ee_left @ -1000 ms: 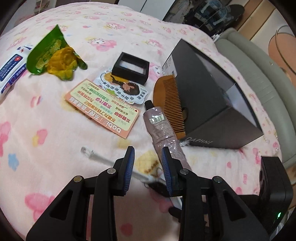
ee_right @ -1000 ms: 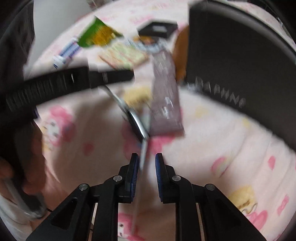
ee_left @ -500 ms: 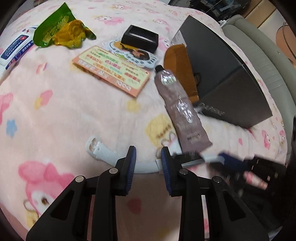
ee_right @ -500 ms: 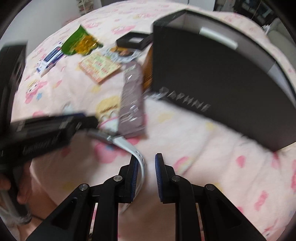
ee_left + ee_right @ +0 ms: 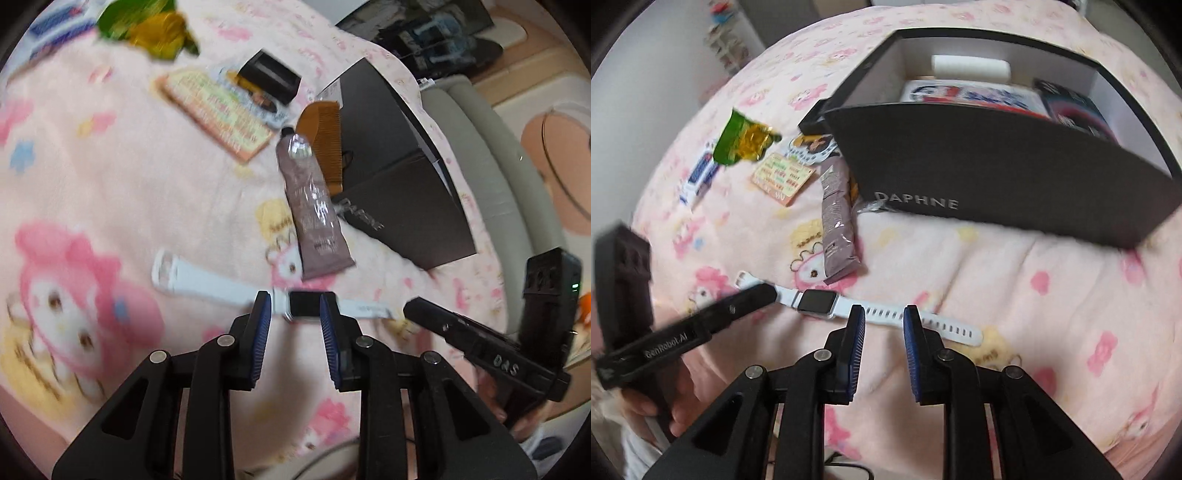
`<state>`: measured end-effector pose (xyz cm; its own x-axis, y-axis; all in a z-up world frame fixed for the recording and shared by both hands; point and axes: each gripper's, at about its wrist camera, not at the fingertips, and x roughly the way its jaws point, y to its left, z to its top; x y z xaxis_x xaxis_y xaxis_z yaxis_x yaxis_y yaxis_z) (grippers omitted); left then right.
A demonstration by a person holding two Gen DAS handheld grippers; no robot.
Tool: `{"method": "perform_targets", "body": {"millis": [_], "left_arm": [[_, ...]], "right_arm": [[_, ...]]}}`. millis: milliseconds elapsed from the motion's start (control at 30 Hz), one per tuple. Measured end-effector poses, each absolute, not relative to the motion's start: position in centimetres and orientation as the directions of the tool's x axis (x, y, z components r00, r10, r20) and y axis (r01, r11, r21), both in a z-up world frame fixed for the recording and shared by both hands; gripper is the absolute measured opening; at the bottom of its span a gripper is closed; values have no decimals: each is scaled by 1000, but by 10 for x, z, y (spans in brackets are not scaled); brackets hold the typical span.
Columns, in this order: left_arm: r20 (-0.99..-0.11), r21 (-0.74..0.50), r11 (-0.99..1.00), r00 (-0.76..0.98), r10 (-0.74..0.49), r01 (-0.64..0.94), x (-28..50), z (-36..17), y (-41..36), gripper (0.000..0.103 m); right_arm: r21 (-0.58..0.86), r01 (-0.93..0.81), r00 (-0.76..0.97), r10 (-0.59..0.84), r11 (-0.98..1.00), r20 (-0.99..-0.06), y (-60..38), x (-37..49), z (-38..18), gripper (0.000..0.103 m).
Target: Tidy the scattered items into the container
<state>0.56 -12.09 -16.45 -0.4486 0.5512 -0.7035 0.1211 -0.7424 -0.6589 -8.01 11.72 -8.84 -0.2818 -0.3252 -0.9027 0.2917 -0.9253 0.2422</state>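
Pink cartoon blanket [image 5: 997, 258]: a white watch [image 5: 827, 304] lies flat before the black box [image 5: 997, 166], left gripper [image 5: 295, 317] and right gripper [image 5: 884, 325] both open above it, gripping nothing.

"DAPHNE" stands in pale capitals on the dark box [image 5: 979, 173] front; "GenRobot.AI" (first letter blurred, perhaps G) runs along the left gripper [image 5: 676, 339] finger.

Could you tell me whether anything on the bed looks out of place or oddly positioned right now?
Nothing looks damaged or spilled. The wooden comb is wedged on edge against the black box, partly under the brown tube. The white watch lies flat between both open grippers, and the crumpled green wrapper is still out.
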Motion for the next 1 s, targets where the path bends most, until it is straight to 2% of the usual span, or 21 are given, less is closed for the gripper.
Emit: {"method": "perform_targets", "body": {"millis": [133,300,533,700,833,1000], "left_arm": [[-703,-671,-727,-440,559,149,15,-164,-115,32],[-744,-641,-727,-431,511,245,2,-178,-121,33],[-694,-697,-656,-503,515,289,2,-188,-131,35],[-683,-705,-635,-544,488,316,6,-190,-140,38],[-650,-733,-602,-588,481,318,10,-189,-147,38],[-649,-715,-629,-625,434,306,8,-183,-151,35]], "right_arm": [[388,290,-197,-452,-875,-870,122,-79,-97,18],[487,174,-169,-513,-856,-841,123,-79,-127,23],[604,-7,-177,-593,-797,-785,129,-79,-163,29],[621,-45,-250,-593,-783,-766,138,-80,-161,30],[652,-7,-268,-627,-758,-732,133,-79,-159,30],[624,-25,-287,-593,-781,-753,132,-86,-163,30]]}}
